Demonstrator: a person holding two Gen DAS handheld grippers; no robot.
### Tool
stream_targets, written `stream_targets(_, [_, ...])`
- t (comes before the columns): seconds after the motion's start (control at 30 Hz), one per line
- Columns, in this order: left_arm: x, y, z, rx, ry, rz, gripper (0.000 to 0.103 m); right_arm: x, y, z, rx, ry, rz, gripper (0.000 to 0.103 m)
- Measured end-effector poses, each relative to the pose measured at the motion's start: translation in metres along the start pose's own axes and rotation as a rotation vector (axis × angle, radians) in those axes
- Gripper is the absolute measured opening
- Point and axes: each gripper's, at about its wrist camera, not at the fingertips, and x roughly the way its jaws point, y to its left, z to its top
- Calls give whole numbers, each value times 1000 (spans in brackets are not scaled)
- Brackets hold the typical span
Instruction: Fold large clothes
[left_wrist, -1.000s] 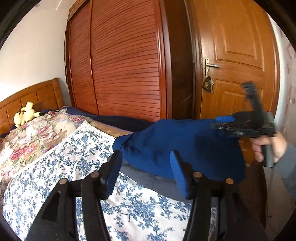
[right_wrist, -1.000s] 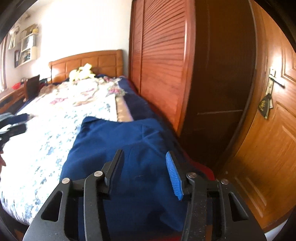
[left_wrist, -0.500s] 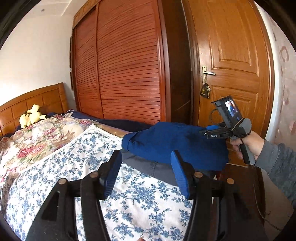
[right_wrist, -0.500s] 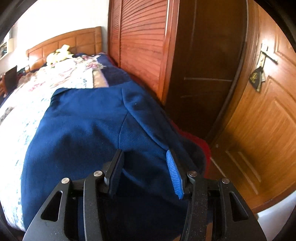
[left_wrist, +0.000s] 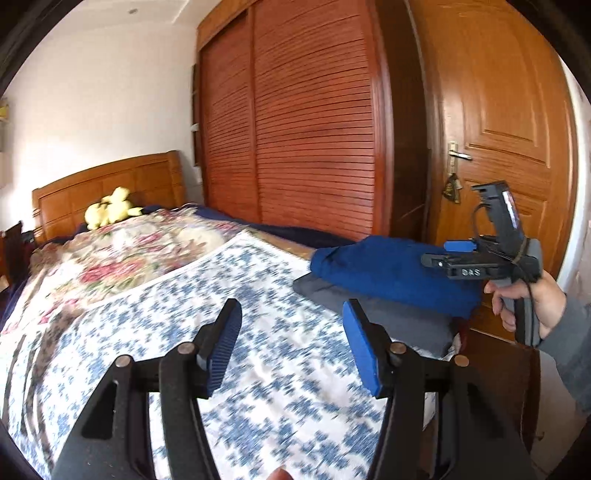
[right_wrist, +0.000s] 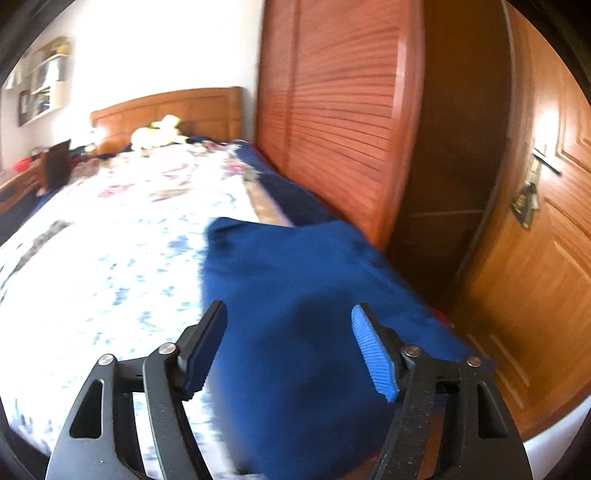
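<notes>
A folded blue garment (left_wrist: 391, 269) lies on a folded grey garment (left_wrist: 384, 321) at the bed's right foot corner. It fills the lower middle of the right wrist view (right_wrist: 306, 317). My left gripper (left_wrist: 291, 343) is open and empty above the floral sheet, left of the pile. My right gripper (right_wrist: 288, 343) is open and empty just above the blue garment. It also shows in the left wrist view (left_wrist: 439, 258), held over the pile's right end.
The bed has a blue-flowered white sheet (left_wrist: 229, 317) and a rose-patterned quilt (left_wrist: 122, 251). A yellow plush toy (left_wrist: 109, 212) sits at the wooden headboard (left_wrist: 107, 184). A slatted wardrobe (left_wrist: 303, 125) and a wooden door (left_wrist: 498, 122) stand close beside the bed's right side.
Both grippers have drawn back from the blue garment. The right gripper rose off it and the left swung away to the left. The garment lies on the grey one.
</notes>
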Motion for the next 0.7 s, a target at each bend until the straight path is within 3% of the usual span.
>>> stream_targets(0.17, [-23, 22, -17, -38, 22, 85, 56, -8, 63, -9, -18, -20, 93, 84])
stream_targets(0.47, [-69, 69, -58, -128, 65, 266, 56, -28, 167, -32, -18, -47, 311, 84])
stream_targets(0.7, [-93, 109, -98, -230, 110, 351, 56, -39, 233, -47, -62, -31, 410, 84])
